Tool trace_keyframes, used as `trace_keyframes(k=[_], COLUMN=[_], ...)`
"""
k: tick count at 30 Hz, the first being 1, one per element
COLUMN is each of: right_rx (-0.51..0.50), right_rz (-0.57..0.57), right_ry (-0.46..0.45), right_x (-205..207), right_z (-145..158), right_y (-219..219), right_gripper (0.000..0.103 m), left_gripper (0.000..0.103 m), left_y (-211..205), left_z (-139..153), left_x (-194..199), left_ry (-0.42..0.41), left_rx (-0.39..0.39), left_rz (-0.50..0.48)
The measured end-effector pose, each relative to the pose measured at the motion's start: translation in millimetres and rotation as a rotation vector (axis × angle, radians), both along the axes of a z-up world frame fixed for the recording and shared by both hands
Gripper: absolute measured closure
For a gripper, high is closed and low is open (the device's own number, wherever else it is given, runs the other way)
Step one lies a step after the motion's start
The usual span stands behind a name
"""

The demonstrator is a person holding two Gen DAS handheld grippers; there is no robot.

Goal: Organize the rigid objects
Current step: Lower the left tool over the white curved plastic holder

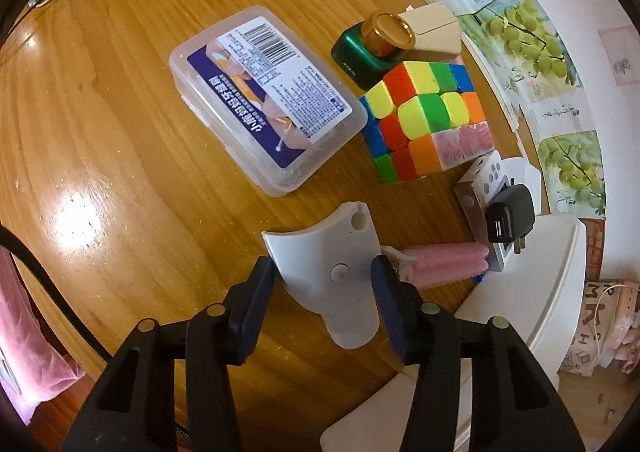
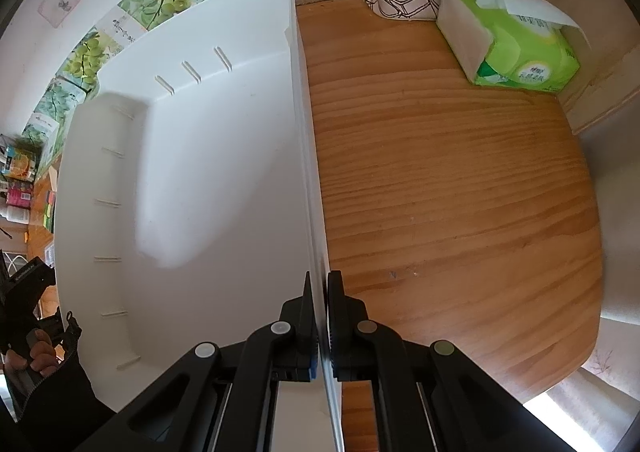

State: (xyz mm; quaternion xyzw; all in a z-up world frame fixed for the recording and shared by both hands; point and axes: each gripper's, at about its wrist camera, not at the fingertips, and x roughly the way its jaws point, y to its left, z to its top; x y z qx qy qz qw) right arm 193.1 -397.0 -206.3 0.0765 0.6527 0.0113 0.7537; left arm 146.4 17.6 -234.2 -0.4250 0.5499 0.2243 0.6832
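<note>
In the left wrist view we see the left gripper pointing down at the wooden table. Between its two fingers lies a white plastic piece with a curved edge, flat on the wood. The pads sit just at its two sides, and we think they touch it, but the view is not clear enough to be sure of a firm grip. Only this view shows the loose things: a clear plastic box with a printed label, a colourful puzzle cube just beside it, a green bottle with a gold cap behind the cube, a black charger plug lying on a white device, and a pink hair roller just right of the gripper. The corner of the white bin appears at the right edge.

The right wrist view shows what the left one does not: the inside of the white bin, where we see only bare walls and floor. The right gripper is clamped on the bin's thin right wall, one finger inside and one outside. A green tissue pack stands far off on the table. At the left edge, a hand in a dark sleeve holds the other tool.
</note>
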Motion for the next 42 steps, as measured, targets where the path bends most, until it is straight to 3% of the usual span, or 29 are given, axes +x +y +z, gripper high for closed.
trace_keyframes(k=[3, 12, 14, 16, 20, 25, 30, 35, 38, 40, 42], right_rx=[0.003, 0.0, -0.002, -0.004, -0.007, -0.009, -0.009, -0.018, -0.019, -0.017, -0.018], right_rz=[-0.002, -0.001, 0.002, 0.005, 0.014, 0.018, 0.022, 0.035, 0.041, 0.043, 0.044], right_ry=[0.005, 0.012, 0.01, 0.006, 0.002, -0.001, 0.001, 0.004, 0.008, 0.008, 0.009], right_x=[-2, -3, -3, -4, -4, -4, -5, -8, -9, -11, -12], right_z=[0, 1, 2, 3, 6, 6, 7, 7, 7, 6, 6], right_y=[-1, 7, 9, 9, 11, 13, 13, 14, 14, 12, 12], right_gripper=[0.099, 0.099, 0.099, 0.099, 0.099, 0.099, 0.099, 0.099, 0.099, 0.099, 0.099], left_gripper=[0.064, 0.063, 0.053, 0.024, 0.021, 0.018, 0.018, 0.022, 0.036, 0.051, 0.058], left_y=[3, 7, 5, 5, 3, 3, 2, -1, -2, 1, 3], left_z=[5, 3, 6, 9, 8, -11, -11, -11, -8, -9, -11], left_x=[0, -6, -10, -13, -14, -17, -16, -11, -5, -2, -2], left_ry=[-0.033, -0.003, 0.004, 0.013, 0.039, 0.111, 0.127, 0.168, 0.162, 0.117, 0.092], left_rx=[0.005, -0.034, -0.04, -0.043, -0.067, -0.17, -0.172, -0.157, -0.152, -0.201, -0.245], left_rz=[0.011, 0.01, 0.011, 0.014, 0.025, 0.054, 0.049, 0.04, 0.059, 0.066, 0.066])
